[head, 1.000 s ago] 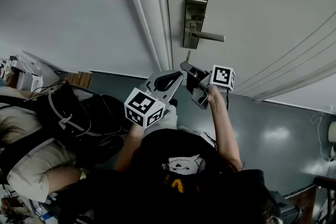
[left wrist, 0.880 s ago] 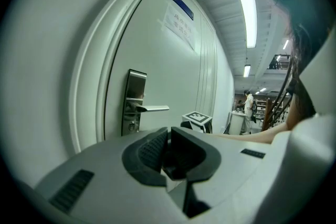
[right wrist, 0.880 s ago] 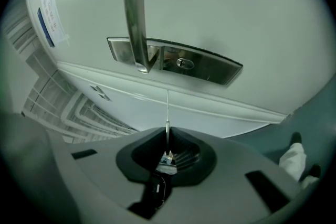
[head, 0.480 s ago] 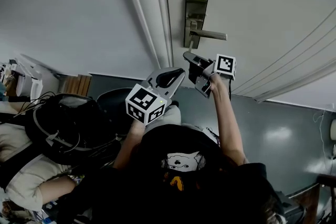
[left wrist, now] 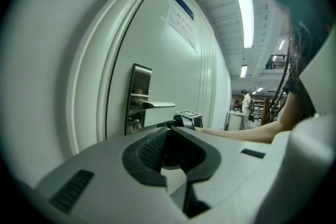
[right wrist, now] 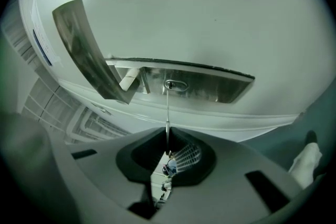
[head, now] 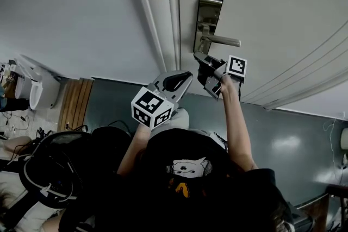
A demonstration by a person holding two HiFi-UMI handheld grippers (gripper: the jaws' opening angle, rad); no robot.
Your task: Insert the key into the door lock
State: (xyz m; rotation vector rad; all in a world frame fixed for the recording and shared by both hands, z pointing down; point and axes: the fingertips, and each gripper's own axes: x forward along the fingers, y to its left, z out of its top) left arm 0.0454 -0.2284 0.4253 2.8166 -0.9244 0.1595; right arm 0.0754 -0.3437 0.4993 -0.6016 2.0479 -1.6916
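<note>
A steel lock plate (head: 208, 19) with a lever handle (head: 224, 41) sits on the white door (head: 272, 2). My right gripper (head: 200, 58) is raised just under the plate, shut on a thin key (right wrist: 167, 113). In the right gripper view the blade runs from the jaws up to the keyhole (right wrist: 176, 85), and its tip meets the slot. My left gripper (head: 185, 76) hangs lower and left of it, shut and holding nothing. From the left gripper (left wrist: 169, 131) I see the plate (left wrist: 139, 86) and handle (left wrist: 160, 106) side on.
The door frame (head: 163, 13) runs beside the lock, with a plain wall (head: 70, 13) to its left. Down at the left are white fixtures (head: 32, 89), a wooden panel (head: 73, 106) and a black bag (head: 49, 182). A person (left wrist: 245, 107) stands far off.
My right gripper has risen toward the lock plate, bringing the key tip up to the keyhole. The left gripper has stayed about level. The bag at lower left has slid down the view.
</note>
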